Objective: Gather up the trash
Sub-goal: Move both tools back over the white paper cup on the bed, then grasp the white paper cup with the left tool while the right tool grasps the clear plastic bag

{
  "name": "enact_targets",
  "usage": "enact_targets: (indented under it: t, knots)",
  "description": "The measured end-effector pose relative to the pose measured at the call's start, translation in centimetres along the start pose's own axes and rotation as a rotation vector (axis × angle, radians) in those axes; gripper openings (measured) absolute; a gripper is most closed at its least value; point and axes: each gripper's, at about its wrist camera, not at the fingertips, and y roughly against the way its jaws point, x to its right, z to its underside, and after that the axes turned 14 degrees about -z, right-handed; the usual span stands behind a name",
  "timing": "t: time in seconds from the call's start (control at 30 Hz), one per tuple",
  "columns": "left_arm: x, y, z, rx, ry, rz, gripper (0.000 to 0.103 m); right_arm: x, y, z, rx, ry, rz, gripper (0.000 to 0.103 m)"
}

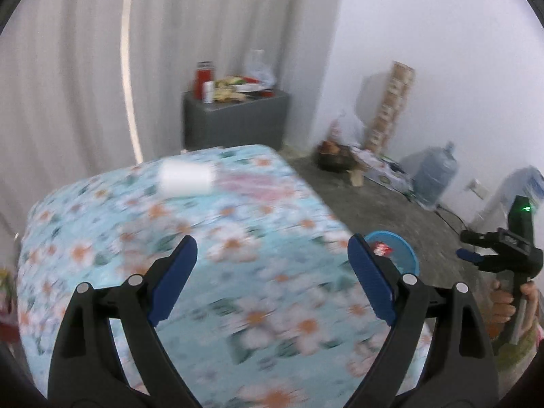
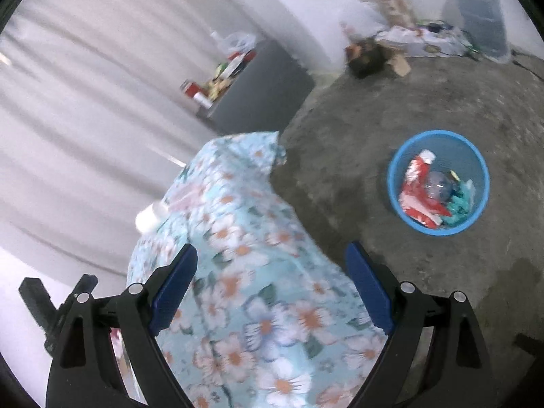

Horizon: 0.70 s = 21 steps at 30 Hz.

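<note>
Left tongs [image 1: 272, 261]: blue pads spread wide, nothing between them; they hang over the floral blue cloth [image 1: 210, 238] covering the surface, lower centre of the left wrist view. View blurred.

Right tongs [image 2: 272, 261]: likewise spread wide and empty, lower centre of the right wrist view, above the same cloth's near corner. In the left wrist view the right tongs show at the right edge, with a hand [image 1: 506, 301] around the handle.

Blue trash basket [image 2: 438, 182]: on the grey concrete floor [image 2: 340, 156], right of centre in the right wrist view, well apart from the covered surface. Inside: a red-and-white wrapper [image 2: 416, 192], a clear crumpled piece and teal scraps. In the left wrist view only its rim shows, just behind the right pad.

White roll-like object [image 1: 187, 178]: lies on the cloth, upper middle of the left wrist view; too blurred to name further.

Background: grey cabinet [image 1: 234, 119] with clutter on top, water jug [image 1: 437, 178] by the wall, white curtain [image 1: 85, 68] at left.
</note>
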Motion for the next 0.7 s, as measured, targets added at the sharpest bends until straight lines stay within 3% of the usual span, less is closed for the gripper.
enact_targets:
  t: [0.23,0.47,0.6,0.7]
  knots:
    - [-6.2,-0.3,2.3,-0.028,0.115,-0.094,0.086,-4.5,-3.7,-0.3,-0.103,0.084,-0.039,0.086]
    - [-8.9,-1.8,2.8,-0.031,0.155,-0.123,0.086,-8.7,-8.9,-0.6,-0.222,0.145,-0.106,0.086]
    - [-9.9,-3.5,1.6,-0.01,0.175,-0.101,0.086,-10.4,-12.7,-1.4,-0.289,0.138,-0.17,0.086]
    - [-10.9,-5.5,0.0,0.003,0.225,-0.015,0.086,-10.5,-16.2,-2.5,-0.332,0.091,-0.235,0.086]
